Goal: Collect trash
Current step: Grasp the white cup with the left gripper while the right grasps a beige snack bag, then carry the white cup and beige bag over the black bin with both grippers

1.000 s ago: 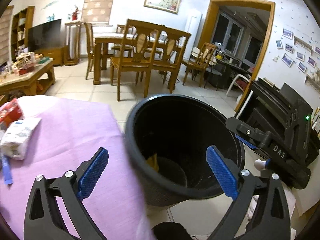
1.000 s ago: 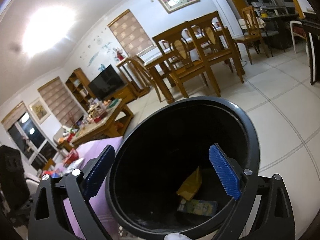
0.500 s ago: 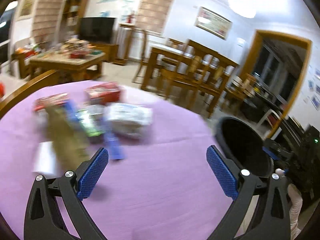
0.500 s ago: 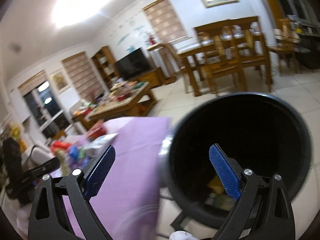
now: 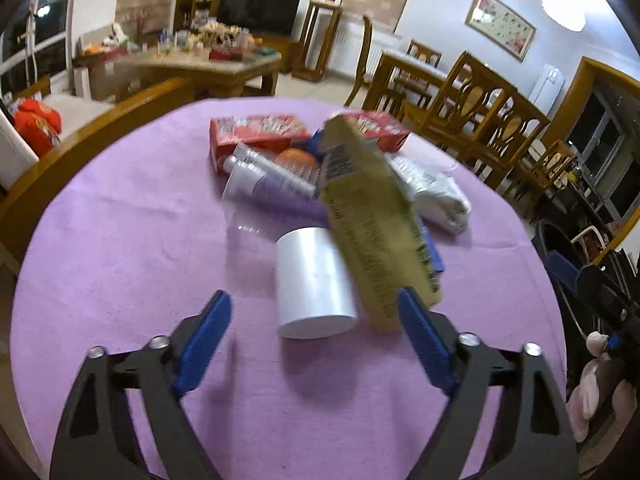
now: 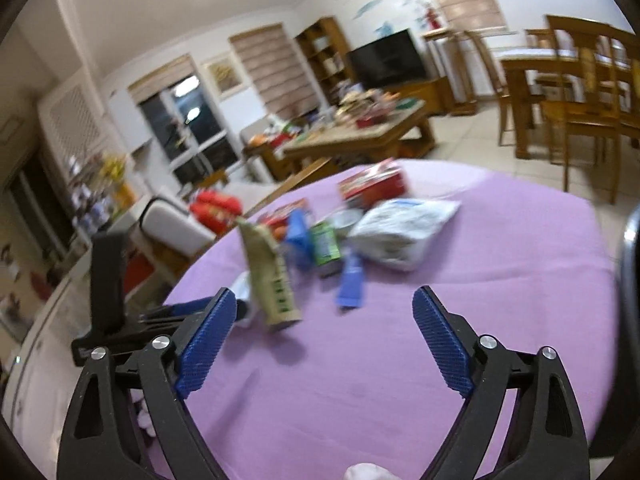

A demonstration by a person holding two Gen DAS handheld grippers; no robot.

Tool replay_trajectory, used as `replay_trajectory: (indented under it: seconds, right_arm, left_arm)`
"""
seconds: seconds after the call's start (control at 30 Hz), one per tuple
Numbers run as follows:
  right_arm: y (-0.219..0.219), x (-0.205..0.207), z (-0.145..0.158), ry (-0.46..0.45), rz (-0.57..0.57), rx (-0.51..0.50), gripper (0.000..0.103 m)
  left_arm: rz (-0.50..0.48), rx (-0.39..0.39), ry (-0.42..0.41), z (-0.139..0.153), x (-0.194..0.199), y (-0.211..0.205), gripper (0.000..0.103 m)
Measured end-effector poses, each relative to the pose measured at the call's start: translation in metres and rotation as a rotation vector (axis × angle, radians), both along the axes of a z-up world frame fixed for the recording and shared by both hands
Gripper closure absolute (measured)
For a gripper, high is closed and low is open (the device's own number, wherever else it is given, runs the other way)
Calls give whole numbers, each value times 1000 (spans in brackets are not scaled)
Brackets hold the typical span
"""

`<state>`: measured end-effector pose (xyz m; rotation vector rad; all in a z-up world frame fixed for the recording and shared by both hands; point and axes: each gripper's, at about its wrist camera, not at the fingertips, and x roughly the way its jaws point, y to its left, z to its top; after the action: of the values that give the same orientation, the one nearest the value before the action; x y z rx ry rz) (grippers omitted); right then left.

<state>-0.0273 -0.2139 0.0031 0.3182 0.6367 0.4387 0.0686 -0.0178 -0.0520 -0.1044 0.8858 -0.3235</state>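
A heap of trash lies on the round purple table (image 5: 120, 248). It holds a white cup (image 5: 314, 280) on its side, an olive box (image 5: 368, 216) leaning over it, a purple tube (image 5: 268, 184), two red boxes (image 5: 256, 132) and a white bag (image 5: 434, 192). My left gripper (image 5: 312, 300) hovers low with its jaws closing. The cup's near end sits between the fingertips and the pads are clear of it. My right gripper (image 6: 322, 296) hangs further back over bare cloth, its jaws closing with nothing between them. The olive box (image 6: 272, 276) and a blue scrap (image 6: 350, 280) lie ahead of it.
The black bin's rim (image 6: 630, 264) shows at the right table edge, also as the bin (image 5: 556, 248) in the left wrist view. Wooden chairs (image 5: 480, 120) and a cluttered coffee table (image 6: 360, 132) stand beyond. A gloved hand (image 5: 596, 380) is at the right.
Both views have swung from the black bin's mouth to the purple table. The left gripper has come up close to the white cup, and its jaws stand narrower.
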Motion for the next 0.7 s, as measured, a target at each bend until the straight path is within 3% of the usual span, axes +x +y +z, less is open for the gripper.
replay_trajectory:
  seconds: [0.1,0.27,0.37,0.57,0.6,0.7]
  right_arm:
    - [24,17,-1,34,45,-15,21]
    - [48,43,-8,90,96,-55,28]
    - [59,59,-16,121,115,-79,32]
    - [82,83,-32,191,171,-95,52]
    - [84,85,-34,201,180,-89,62]
    - [87,85,-37,200,193,-81,76]
  left_arm:
    - [-7,-6,42,-5,8,2,30]
    - [-16,33,40,-6,7,9,51]
    - [-28,48,37,-7,4,13,54]
    - [-43,29,43,-4,4,18,63]
    - [-49,28,42,-4,4,18,63]
    - [-59,50,35,-1,2,11,63]
